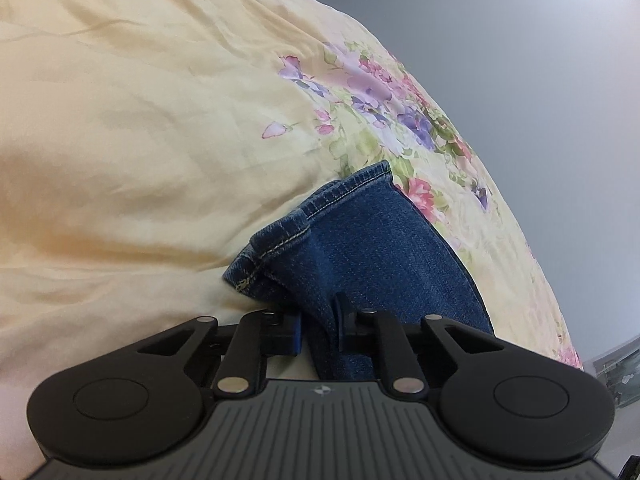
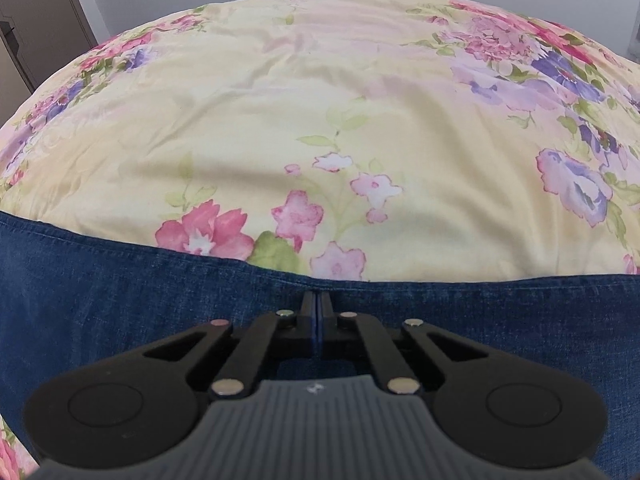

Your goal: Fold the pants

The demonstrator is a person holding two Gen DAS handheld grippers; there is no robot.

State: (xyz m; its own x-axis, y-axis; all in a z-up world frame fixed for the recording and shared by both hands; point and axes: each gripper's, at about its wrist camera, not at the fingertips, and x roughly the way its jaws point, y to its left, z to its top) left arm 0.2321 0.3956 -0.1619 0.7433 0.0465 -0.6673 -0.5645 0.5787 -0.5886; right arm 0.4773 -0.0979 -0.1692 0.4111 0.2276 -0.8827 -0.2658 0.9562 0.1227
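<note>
The blue denim pants lie on a bed with a yellow floral cover. In the left wrist view a leg end of the pants [image 1: 352, 240] lies bunched, its stitched hem [image 1: 280, 240] turned toward the camera. My left gripper [image 1: 320, 320] is shut on a raised fold of this denim, a black finger on each side of it. In the right wrist view the pants [image 2: 120, 288] stretch as a wide band across the lower frame. My right gripper [image 2: 318, 300] is shut, with its tips resting on the denim just inside its far edge. Whether cloth is pinched there does not show.
The floral bed cover [image 2: 320, 120] fills the space beyond the pants and is softly wrinkled [image 1: 120, 140]. A grey wall [image 1: 520, 80] rises past the bed's edge. A door or cabinet [image 2: 32, 20] stands at the far left in the right wrist view.
</note>
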